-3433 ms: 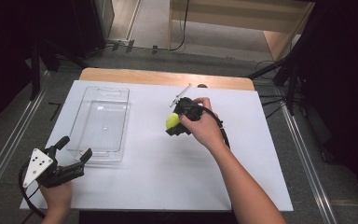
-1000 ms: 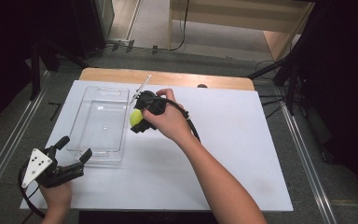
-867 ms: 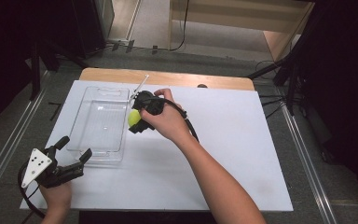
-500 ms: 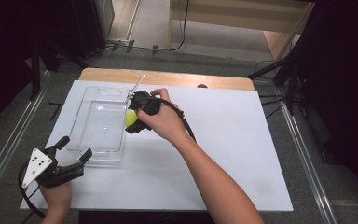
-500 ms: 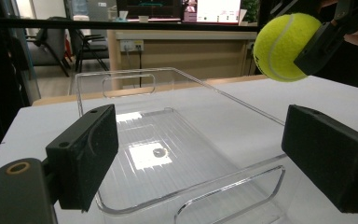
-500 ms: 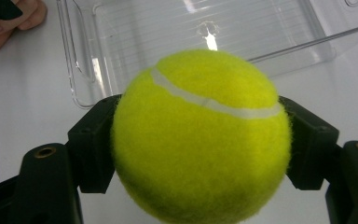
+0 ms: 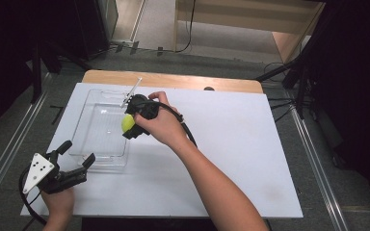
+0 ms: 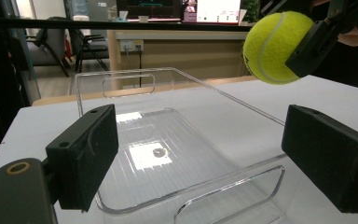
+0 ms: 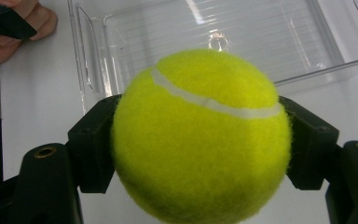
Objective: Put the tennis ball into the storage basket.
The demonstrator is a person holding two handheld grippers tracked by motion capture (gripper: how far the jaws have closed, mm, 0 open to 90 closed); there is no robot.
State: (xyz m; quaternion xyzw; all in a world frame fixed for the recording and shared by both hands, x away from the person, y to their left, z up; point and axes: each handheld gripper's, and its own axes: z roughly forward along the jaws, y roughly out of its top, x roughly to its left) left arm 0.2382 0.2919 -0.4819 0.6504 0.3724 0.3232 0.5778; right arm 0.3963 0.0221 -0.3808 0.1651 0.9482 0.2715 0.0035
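Note:
A yellow-green tennis ball is clamped between the jaws of my right gripper. It hangs above the right rim of a clear plastic tray that lies on the left part of the white table. My left gripper rests low at the table's near left corner, jaws open and empty, pointing at the tray's near end.
The white tabletop stretches bare to the right of the tray. A wooden strip runs along its far edge. Metal rails flank the table, and cables lie on the floor beyond.
My right gripper has carried the ball leftward from the table's middle to the tray's right rim. The left gripper has stayed where it was.

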